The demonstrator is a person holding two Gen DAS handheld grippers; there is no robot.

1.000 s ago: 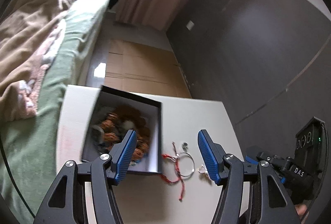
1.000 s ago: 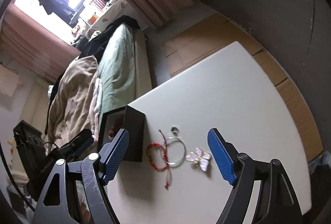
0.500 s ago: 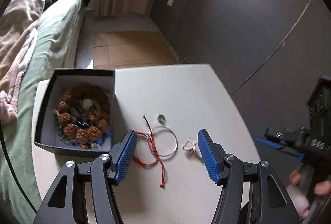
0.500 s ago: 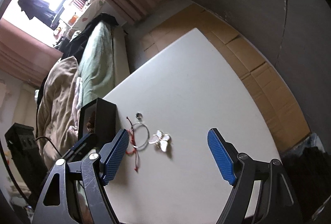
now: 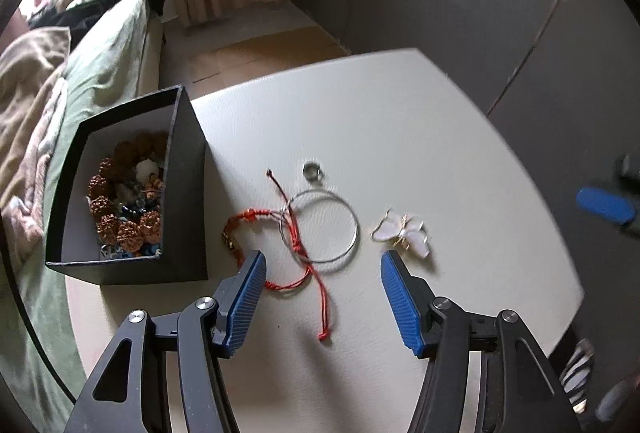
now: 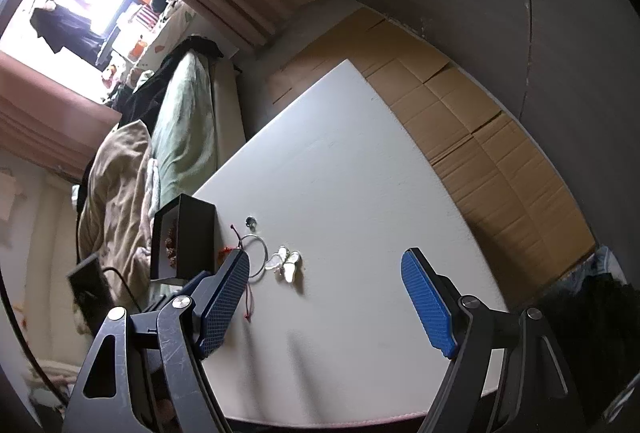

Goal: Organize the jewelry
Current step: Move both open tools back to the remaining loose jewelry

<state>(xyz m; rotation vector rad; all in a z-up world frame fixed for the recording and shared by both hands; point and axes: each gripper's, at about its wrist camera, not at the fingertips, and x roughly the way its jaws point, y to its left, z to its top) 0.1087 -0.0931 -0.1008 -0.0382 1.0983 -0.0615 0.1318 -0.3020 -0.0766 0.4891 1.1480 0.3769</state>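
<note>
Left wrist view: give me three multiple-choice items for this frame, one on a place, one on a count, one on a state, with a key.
1. Where is the butterfly brooch relative to the bangle?
A. Inside the box
B. On the table, right of it
C. Under it

2. How many loose pieces lie on the table outside the box?
A. Two
B. Four
C. Six

3. What is the left gripper holding?
A. Nothing
B. The bangle
C. The ring

Key: 1 B, the brooch lies apart on bare table, right of the bangle. 2 B, cord bracelet, bangle, ring, brooch. 3 A, the jaws stand apart with nothing pressed between them.
</note>
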